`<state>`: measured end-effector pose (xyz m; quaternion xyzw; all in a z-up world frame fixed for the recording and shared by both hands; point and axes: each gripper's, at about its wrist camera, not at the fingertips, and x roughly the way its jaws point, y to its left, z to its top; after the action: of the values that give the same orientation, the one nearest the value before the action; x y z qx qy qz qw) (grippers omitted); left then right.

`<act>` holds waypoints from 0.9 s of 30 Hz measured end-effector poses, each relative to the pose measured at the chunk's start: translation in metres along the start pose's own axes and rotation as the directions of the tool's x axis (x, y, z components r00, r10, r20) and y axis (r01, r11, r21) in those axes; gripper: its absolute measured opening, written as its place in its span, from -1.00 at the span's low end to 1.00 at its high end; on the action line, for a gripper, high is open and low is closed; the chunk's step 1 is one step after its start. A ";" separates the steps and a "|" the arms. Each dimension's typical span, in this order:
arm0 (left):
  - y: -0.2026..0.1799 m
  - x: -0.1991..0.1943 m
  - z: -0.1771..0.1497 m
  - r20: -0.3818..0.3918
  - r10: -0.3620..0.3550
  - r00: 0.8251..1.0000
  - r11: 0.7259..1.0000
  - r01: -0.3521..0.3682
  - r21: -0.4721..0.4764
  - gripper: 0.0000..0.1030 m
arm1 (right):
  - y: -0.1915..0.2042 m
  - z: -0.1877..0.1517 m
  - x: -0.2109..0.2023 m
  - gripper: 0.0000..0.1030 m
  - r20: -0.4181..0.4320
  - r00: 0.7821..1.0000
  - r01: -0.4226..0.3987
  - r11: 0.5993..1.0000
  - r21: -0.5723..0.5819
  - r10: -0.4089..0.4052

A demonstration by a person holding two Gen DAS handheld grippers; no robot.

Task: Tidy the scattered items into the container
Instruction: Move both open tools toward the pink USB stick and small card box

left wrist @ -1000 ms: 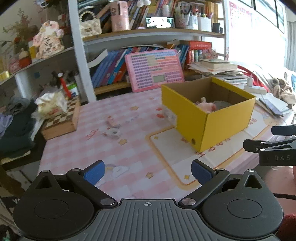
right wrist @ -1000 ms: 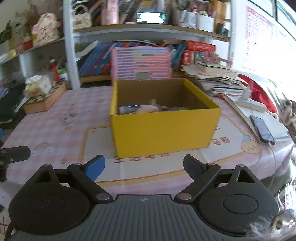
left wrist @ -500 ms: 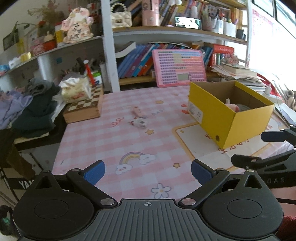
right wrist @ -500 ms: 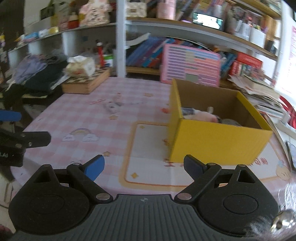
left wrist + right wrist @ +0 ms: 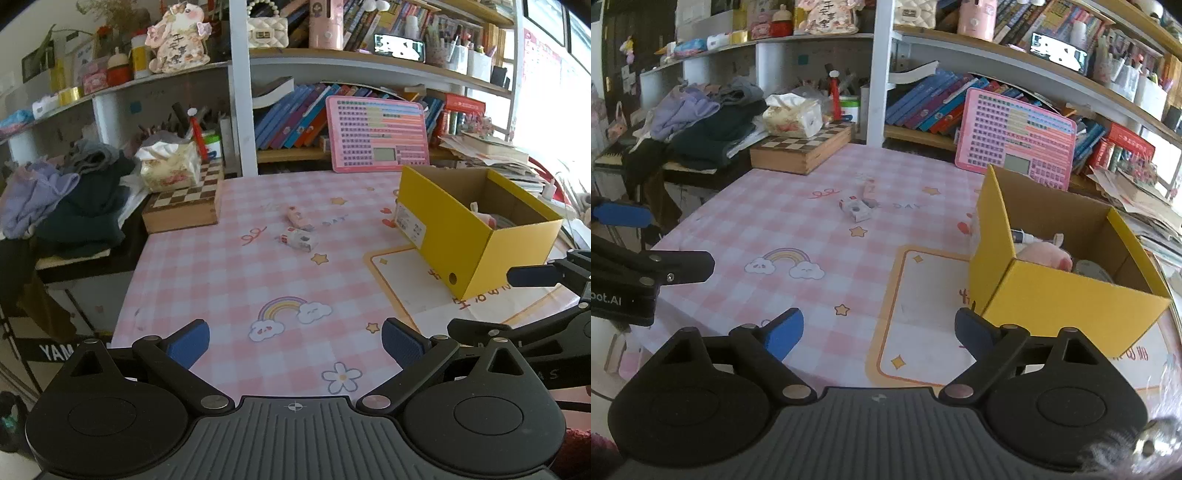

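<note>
Right wrist view: yellow box [image 5: 1052,295] holds a pink plush [image 5: 1043,258]; both claws [image 5: 879,328] [image 5: 295,341] spread, empty.

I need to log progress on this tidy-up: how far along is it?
Partly done: the yellow box already holds a pink soft item and a few other things. Nothing is in hand; left gripper and right gripper are both open and empty. Two small items remain on the tablecloth.
</note>
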<state>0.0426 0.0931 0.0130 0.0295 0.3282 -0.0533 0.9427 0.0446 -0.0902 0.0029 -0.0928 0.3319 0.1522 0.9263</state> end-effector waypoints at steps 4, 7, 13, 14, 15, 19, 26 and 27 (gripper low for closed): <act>0.003 0.007 0.000 -0.019 0.010 1.000 1.000 -0.011 -0.022 0.96 | 0.000 0.006 0.011 0.17 -0.009 1.000 -0.021 1.000 -0.016 0.021; 0.006 0.015 0.003 -0.025 0.021 0.999 0.999 -0.022 -0.038 0.96 | -0.003 0.012 0.020 0.15 -0.009 0.999 -0.036 0.999 -0.027 0.036; 0.006 0.037 0.016 -0.040 0.035 0.999 0.998 -0.037 -0.056 0.96 | -0.017 0.033 0.045 0.16 -0.005 0.999 -0.053 0.998 -0.037 0.053; 0.006 0.041 0.018 -0.041 0.036 0.999 0.998 -0.038 -0.058 0.96 | -0.020 0.038 0.049 0.16 -0.001 0.999 -0.054 0.998 -0.037 0.054; 0.005 0.046 0.020 -0.042 0.037 0.998 0.997 -0.039 -0.060 0.96 | -0.023 0.043 0.054 0.16 0.002 0.998 -0.055 0.998 -0.036 0.055; 0.005 0.068 0.031 -0.045 0.040 0.998 0.996 -0.043 -0.074 0.96 | -0.035 0.066 0.075 0.16 0.003 0.998 -0.069 0.998 -0.011 0.069; 0.002 0.116 0.047 -0.068 0.053 0.996 0.995 -0.059 -0.078 0.96 | -0.053 0.109 0.120 0.17 -0.045 0.990 -0.127 0.989 0.077 0.131; 0.002 0.122 0.049 -0.072 0.053 0.996 0.995 -0.059 -0.078 0.96 | -0.056 0.115 0.128 0.17 -0.055 0.988 -0.136 0.987 0.090 0.141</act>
<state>0.1680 0.0807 -0.0244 0.0026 0.3616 -0.0127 0.9322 0.2248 -0.0831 0.0119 -0.0342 0.3719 0.1989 0.9061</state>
